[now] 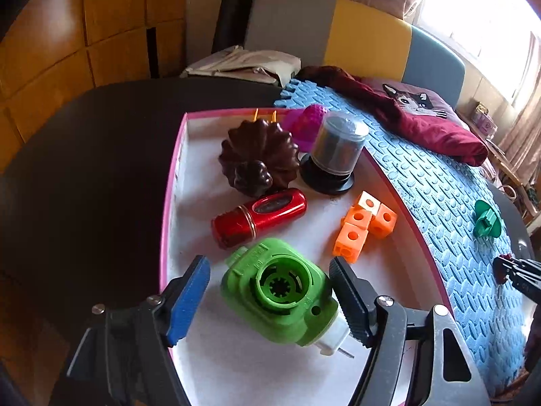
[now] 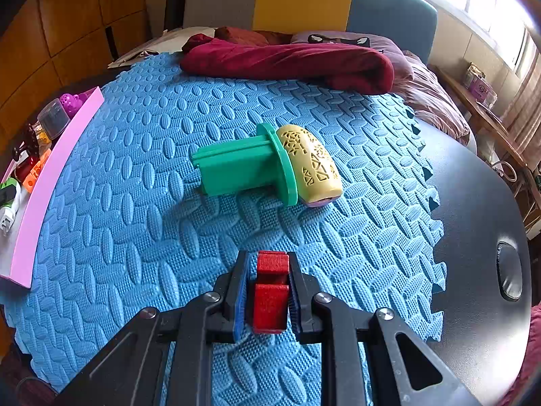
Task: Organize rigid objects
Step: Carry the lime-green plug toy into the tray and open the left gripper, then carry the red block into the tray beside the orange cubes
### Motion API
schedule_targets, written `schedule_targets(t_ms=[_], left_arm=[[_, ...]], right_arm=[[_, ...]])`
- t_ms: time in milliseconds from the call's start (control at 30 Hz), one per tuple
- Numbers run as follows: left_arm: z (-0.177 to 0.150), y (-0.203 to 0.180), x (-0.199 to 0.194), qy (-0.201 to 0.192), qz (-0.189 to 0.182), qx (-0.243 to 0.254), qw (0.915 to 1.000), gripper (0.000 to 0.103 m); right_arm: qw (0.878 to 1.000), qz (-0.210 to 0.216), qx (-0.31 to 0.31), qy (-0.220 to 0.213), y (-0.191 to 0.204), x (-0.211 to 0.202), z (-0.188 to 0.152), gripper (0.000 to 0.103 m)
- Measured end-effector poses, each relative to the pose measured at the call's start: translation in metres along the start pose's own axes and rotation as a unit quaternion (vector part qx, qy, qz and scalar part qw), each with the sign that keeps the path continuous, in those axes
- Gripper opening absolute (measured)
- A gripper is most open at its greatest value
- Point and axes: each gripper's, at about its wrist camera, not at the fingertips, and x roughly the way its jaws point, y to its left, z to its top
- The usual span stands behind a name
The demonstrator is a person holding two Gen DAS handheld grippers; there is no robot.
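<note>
My left gripper [image 1: 270, 291] is open, its fingers on either side of a green plastic motor housing [image 1: 280, 294] that lies in the pink-rimmed white tray [image 1: 175, 176]. The tray also holds a red flashlight [image 1: 260, 215], a brown fluted mould [image 1: 258, 155], a grey-capped jar [image 1: 334, 149], orange cubes [image 1: 365, 223] and a purple toy [image 1: 306, 123]. My right gripper [image 2: 267, 291] is shut on a red block [image 2: 270, 291] above the blue foam mat [image 2: 152, 237]. A green-and-yellow toy [image 2: 267, 169] lies on the mat ahead.
A maroon garment [image 2: 290, 62] lies at the mat's far edge. The dark table [image 2: 480, 237] borders the mat on the right. The tray's pink wall [image 2: 57, 169] runs along the mat's left side. A sofa stands behind.
</note>
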Motion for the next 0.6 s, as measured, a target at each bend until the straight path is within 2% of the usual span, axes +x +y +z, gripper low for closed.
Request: schedule_targets(t_ms=[333,533,600], left_arm=[[0.0,-0.004,-0.035,-0.055,0.036,0.017,0.9977,0.078],[0.002,-0.003,-0.05,-0.078,0.055,0.015,0.9953,0.086],[0.0,-0.003,-0.052,-0.081,0.058,0.013,0.9949,0.096]], right_arm=[[1.0,-0.004,0.0,0.0,0.001,0.0,0.0,0.019],[1.0,-0.004,0.003,0.001,0.001,0.0,0.0,0.019],[1.0,-0.005,0.004,0.001,0.001,0.0,0.0,0.019]])
